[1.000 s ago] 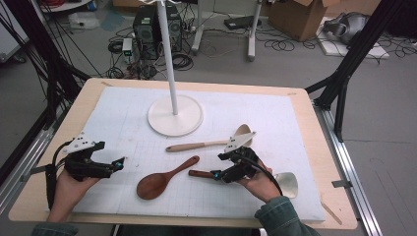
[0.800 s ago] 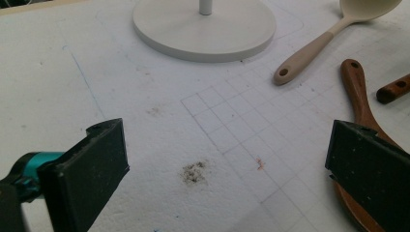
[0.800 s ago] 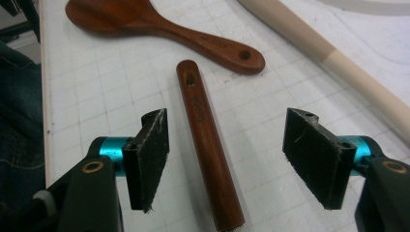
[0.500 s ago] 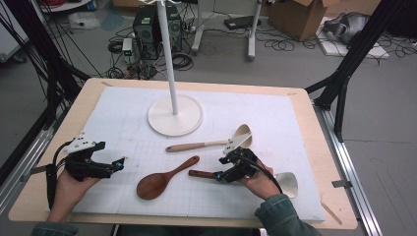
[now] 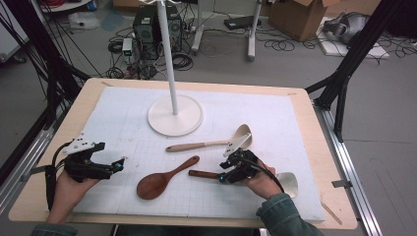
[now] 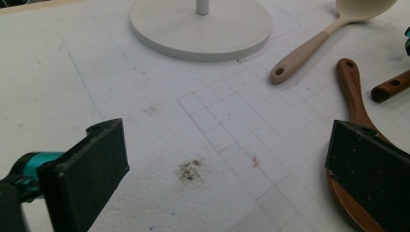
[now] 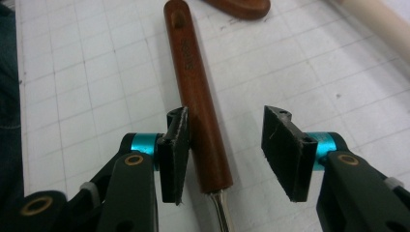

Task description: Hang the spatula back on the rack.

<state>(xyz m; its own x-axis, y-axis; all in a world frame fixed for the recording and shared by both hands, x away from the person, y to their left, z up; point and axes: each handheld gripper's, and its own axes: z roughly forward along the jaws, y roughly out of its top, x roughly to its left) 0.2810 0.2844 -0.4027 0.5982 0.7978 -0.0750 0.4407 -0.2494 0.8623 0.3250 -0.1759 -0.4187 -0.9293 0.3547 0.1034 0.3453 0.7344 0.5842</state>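
Note:
A utensil with a dark wooden handle [image 5: 202,174] [image 7: 196,92] and a metal head [image 5: 289,182] lies on the white mat [image 5: 275,118]. My right gripper [image 5: 224,177] [image 7: 227,116] straddles that handle. Its jaws have just been closing: one pad [image 7: 176,145] touches the handle, while the other pad [image 7: 283,145] stands apart from it. My left gripper [image 5: 120,164] [image 6: 227,135] rests at the left of the mat, open wide over bare mat. A dark wooden spoon [image 5: 164,177] [image 6: 355,104] lies between the two grippers.
A pale ladle [image 5: 209,144] [image 6: 309,50] lies beyond the spoon. A white stand with a round base [image 5: 175,118] [image 6: 200,26] and an upright pole [image 5: 167,54] rises at the back middle. The wooden table edge [image 5: 339,216] frames the mat.
The right gripper's jaws have drawn closer together around the dark handle. Neither hand has visibly shifted, and the utensils lie where they were.

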